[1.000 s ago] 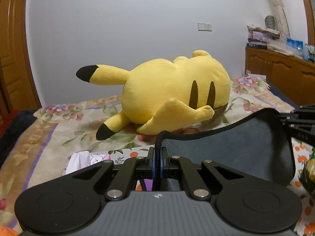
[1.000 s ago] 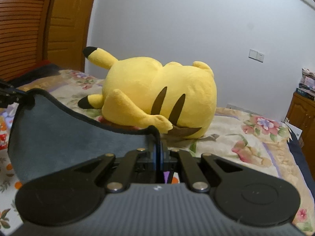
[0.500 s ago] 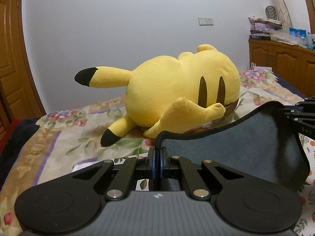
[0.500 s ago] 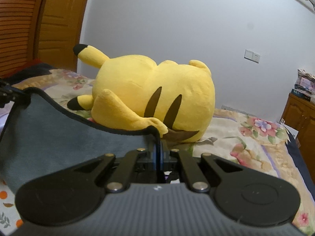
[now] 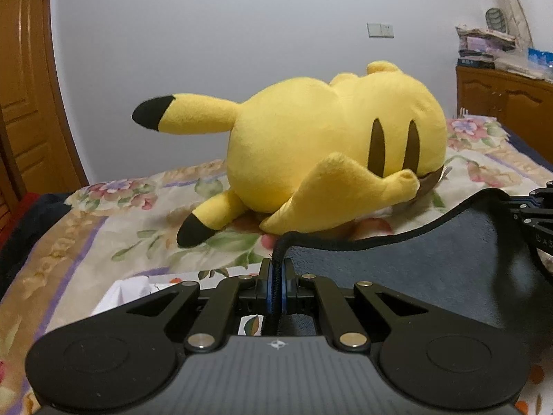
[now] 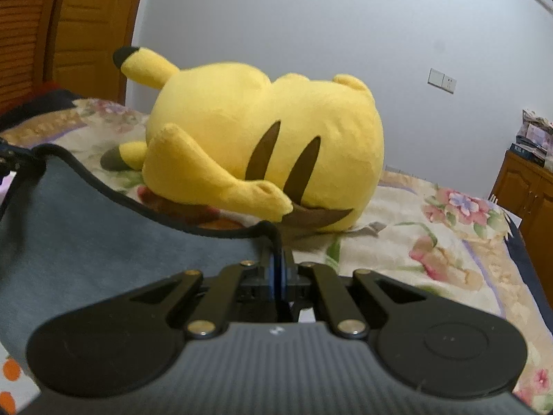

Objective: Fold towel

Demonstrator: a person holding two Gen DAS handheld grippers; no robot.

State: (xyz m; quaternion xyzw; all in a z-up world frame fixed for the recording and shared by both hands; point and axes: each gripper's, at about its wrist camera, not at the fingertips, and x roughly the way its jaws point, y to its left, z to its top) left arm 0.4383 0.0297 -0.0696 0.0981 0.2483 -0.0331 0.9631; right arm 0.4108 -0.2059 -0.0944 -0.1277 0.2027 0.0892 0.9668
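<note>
Towel (image 5: 432,263) fuzzy matt cloth; plush toy (image 5: 331,138) soft fleece; cabinet (image 5: 504,97) glossy wood

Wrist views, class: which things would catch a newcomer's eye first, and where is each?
First, the big yellow plush toy lying on its side on the floral bedspread, against the pale wall. Next, the dark grey towel stretched in front of it, one corner pinched in the left gripper and another in the right gripper, jaws shut.

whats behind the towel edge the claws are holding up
Past the gray towel, stretched between the left claw and right claw, a yellow plush lies on the floral bedspread, with the white wall behind it. The bed directly beneath the towel is covered.
</note>
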